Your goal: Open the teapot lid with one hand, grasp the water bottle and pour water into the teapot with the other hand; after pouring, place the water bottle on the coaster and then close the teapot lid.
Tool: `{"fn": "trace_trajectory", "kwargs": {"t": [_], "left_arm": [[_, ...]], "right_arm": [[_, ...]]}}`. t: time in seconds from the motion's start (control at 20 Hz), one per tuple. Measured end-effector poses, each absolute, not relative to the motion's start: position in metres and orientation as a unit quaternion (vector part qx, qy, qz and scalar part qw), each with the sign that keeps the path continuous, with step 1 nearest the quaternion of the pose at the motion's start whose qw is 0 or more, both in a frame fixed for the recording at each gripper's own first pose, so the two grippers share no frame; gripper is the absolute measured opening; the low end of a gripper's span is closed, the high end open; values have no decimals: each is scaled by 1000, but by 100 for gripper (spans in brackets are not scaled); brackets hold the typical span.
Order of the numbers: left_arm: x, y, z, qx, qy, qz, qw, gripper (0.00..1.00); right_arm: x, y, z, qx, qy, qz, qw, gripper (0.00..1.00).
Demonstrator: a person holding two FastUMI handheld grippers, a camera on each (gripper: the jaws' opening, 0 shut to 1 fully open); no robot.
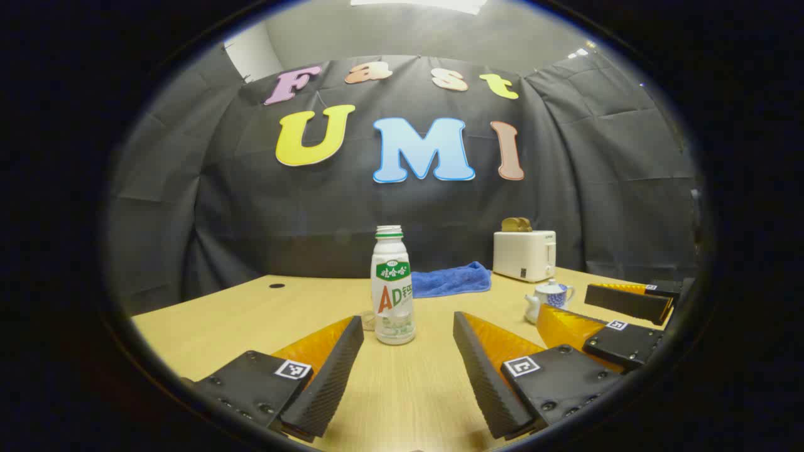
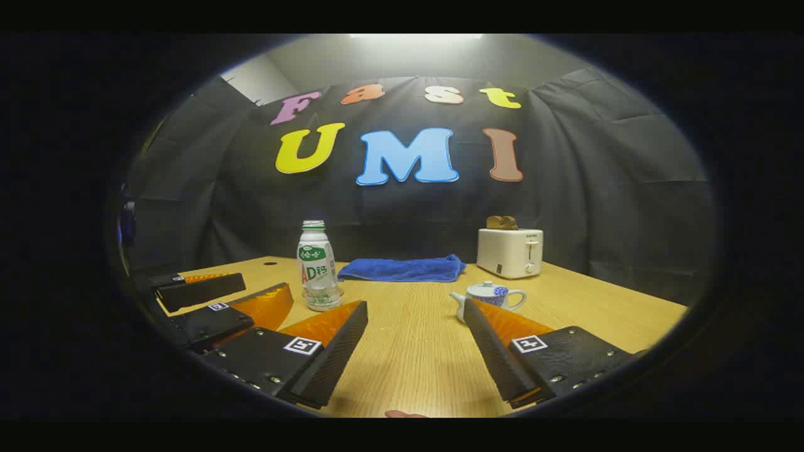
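A white water bottle with a green label stands upright on the wooden table, uncapped, just beyond my left gripper, which is open with the bottle centred ahead of its gap. A small clear object, possibly the coaster, lies at the bottle's left base. The white-and-blue teapot sits with its lid on, just past the right fingertip of my right gripper, also open and holding nothing. In the left gripper view the teapot stands to the right, behind the right gripper. The bottle also shows in the right gripper view, beside the left gripper.
A white toaster with bread in its slot stands at the back right of the table. A folded blue cloth lies behind the bottle. A small dark hole marks the back left of the tabletop.
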State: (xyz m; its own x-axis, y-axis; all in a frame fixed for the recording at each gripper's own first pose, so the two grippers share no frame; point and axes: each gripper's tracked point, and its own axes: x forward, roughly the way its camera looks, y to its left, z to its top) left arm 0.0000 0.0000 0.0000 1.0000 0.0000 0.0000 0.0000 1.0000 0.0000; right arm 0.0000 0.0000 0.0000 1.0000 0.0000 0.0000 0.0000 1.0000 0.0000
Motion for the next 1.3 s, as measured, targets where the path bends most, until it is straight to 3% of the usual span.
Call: {"fn": "trace_trajectory", "kwargs": {"t": [0.35, 0.4, 0.55, 0.65, 0.7, 0.75, 0.8, 0.95, 1.2, 1.3], "left_arm": [[0, 0, 1, 0, 0, 0, 1000, 100], [0, 0, 2, 0, 0, 0, 1000, 90], [-1, 0, 1, 0, 0, 0, 1000, 95], [-1, 0, 0, 0, 0, 0, 1000, 90], [-1, 1, 1, 0, 0, 0, 1000, 100], [0, -2, 2, 0, 0, -5, 1000, 90], [1, -4, 4, 0, -1, -11, 1000, 100], [2, -10, 2, -2, -2, -25, 1000, 100], [11, -14, 21, 2, -11, -34, 999, 89], [16, -9, 29, -4, -15, -32, 999, 90]], "right_arm": [[0, 0, 0, 0, 0, 0, 1000, 94], [0, 0, 0, 0, 0, 0, 1000, 94], [0, 0, 0, 1, 0, 0, 1000, 94], [-1, -2, 1, -4, 0, 0, 1000, 94], [-1, -1, 1, -2, 1, 0, 1000, 94], [0, 2, 1, -2, 0, 7, 1000, 94], [2, 4, 2, 3, 0, 14, 1000, 94], [7, 3, 5, 18, 4, 22, 1000, 94], [26, -21, 27, 7, -13, 0, 1000, 94], [39, -33, 26, 11, 0, -9, 1000, 94]]}}
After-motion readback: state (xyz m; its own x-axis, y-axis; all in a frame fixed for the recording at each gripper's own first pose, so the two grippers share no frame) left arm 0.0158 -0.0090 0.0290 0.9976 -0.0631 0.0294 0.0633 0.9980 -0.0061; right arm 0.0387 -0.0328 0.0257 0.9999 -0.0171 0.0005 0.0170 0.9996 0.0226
